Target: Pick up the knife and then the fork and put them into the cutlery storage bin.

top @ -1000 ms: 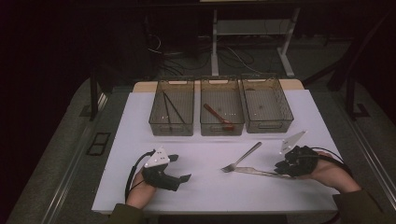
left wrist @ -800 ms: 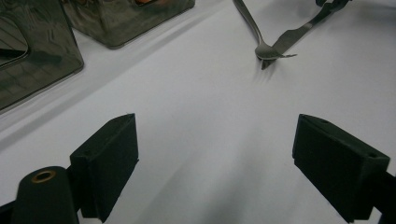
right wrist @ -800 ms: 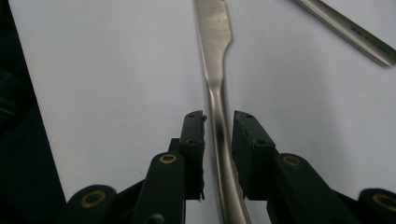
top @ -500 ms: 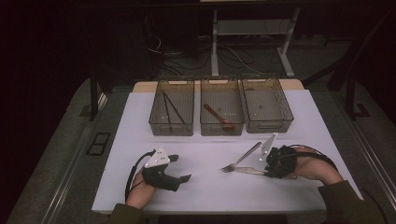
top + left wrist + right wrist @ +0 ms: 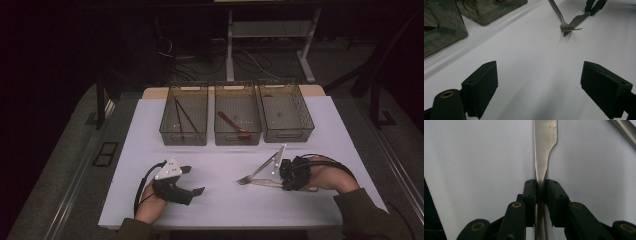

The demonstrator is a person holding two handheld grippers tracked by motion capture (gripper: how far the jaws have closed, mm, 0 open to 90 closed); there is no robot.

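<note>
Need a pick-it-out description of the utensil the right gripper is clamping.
On the white table, look in front of the right-hand of the three wire bins, near the front edge. The right gripper is shut on a flat steel knife lying there. A fork lies beside it, its tines at the knife's tip; the knife is the one with the broad plain blade and no tines.

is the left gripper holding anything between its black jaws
No, the left gripper is open over the bare white table.
</note>
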